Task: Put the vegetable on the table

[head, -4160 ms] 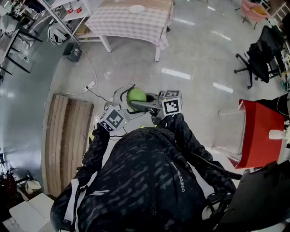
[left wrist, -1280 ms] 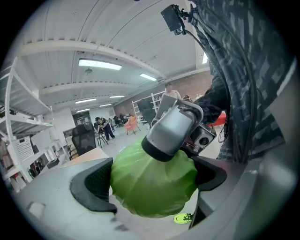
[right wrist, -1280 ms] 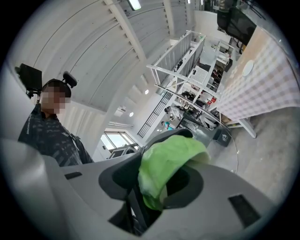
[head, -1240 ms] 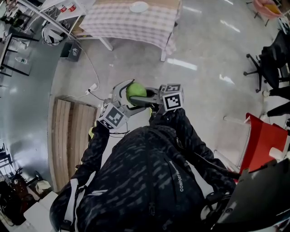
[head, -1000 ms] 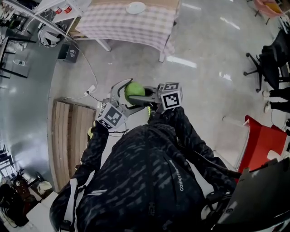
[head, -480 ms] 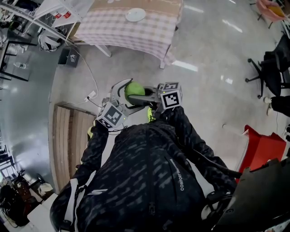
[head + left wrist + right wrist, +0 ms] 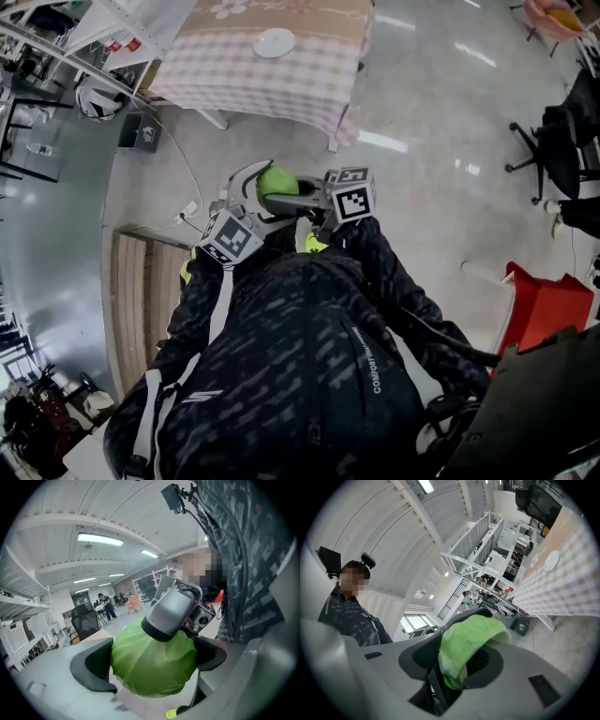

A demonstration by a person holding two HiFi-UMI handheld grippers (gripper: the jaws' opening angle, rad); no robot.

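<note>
A: Where's the vegetable (image 7: 277, 180)?
B: The table (image 7: 281, 86) lies ahead; your vegetable hangs over the floor (image 7: 431, 187), short of its near edge.
A: Fingers?
B: Your left gripper (image 7: 152, 659) and right gripper (image 7: 457, 660) both pinch it.

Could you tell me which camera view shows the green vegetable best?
The left gripper view: the green vegetable sits large and central, its rounded body clear. The right gripper view shows only a folded edge; the head view, a small green patch.
</note>
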